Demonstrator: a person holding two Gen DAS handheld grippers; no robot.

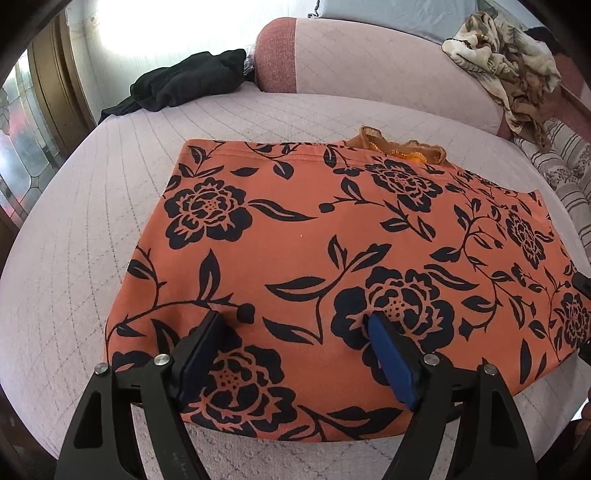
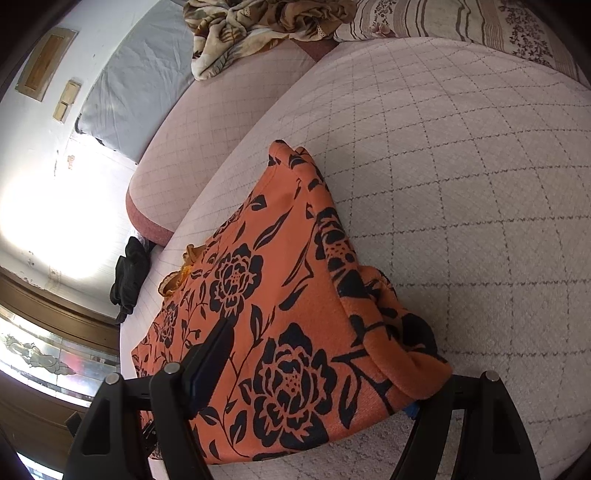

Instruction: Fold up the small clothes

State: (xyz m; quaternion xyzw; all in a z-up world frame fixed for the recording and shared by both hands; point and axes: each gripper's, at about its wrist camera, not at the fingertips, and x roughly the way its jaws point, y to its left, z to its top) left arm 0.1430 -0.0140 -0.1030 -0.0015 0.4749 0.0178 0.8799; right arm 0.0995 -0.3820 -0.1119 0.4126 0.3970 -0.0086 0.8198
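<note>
Orange cloth with black flowers (image 1: 314,236) lies flat on the pink quilted bed (image 1: 92,229). Our left tongs (image 1: 295,325) sit apart, low over its near edge. Our right tongs (image 2: 317,376) sit wide apart around a folded corner, likely ready to pinch and fold it.

We see a quilted pink bed (image 1: 110,206) with a grid stitch. A dark garment (image 1: 184,83) lies crumpled at its far left edge, just beside the end of a long pink bolster (image 1: 369,62) that runs along the far side. A brown-and-cream patterned blanket (image 1: 509,62) is heaped over the bolster's right end. Behind it leans a grey mattress (image 2: 125,92). A striped floral pillow (image 2: 461,18) sits to the right. Stained glass (image 2: 48,358) shows at left.
</note>
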